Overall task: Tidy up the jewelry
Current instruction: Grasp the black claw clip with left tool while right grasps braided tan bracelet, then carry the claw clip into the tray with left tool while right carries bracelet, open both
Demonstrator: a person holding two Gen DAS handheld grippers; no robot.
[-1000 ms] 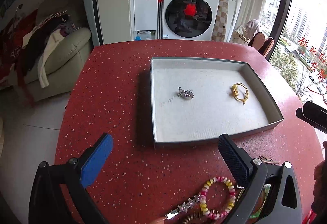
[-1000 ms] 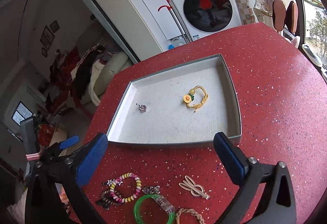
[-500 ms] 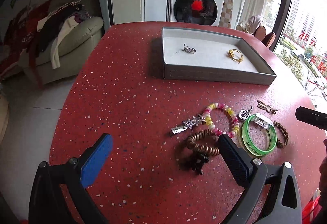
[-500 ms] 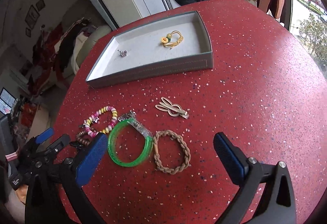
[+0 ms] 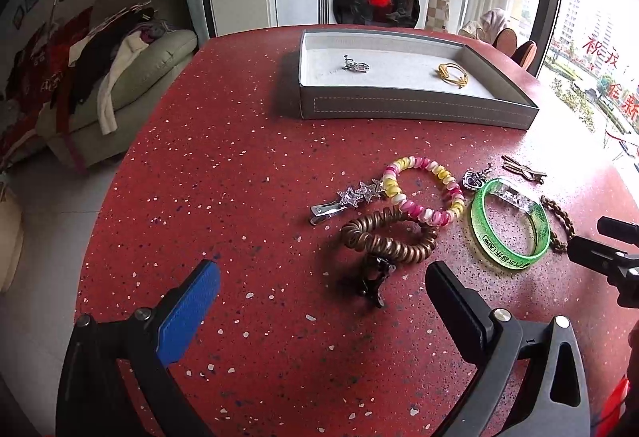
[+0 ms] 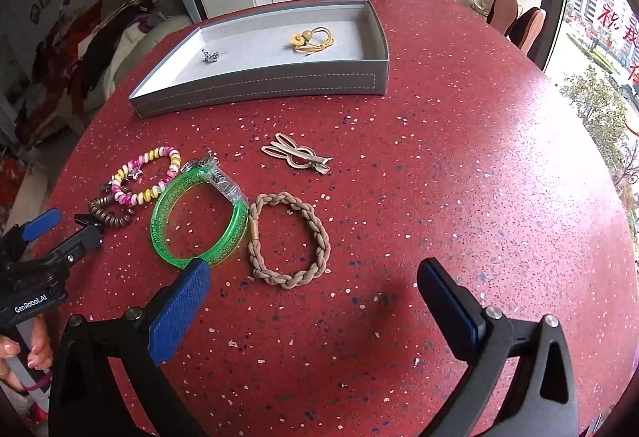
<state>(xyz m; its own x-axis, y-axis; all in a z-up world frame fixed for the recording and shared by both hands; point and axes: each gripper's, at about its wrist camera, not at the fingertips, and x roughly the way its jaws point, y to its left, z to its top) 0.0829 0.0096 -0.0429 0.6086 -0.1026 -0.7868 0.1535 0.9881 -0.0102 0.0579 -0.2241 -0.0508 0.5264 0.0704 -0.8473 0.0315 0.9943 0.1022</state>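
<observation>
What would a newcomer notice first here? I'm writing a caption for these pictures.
Probably the translucent green bangle lying on the speckled red table, amid a scatter of jewelry including a pink-and-yellow beaded bracelet and a braided beige hair tie. Beyond them sits a shallow grey tray holding a yellow cord bracelet.

braided band (image 5: 560,222) partly behind right hand-held gripper (image 5: 599,257), cut by edge
</observation>
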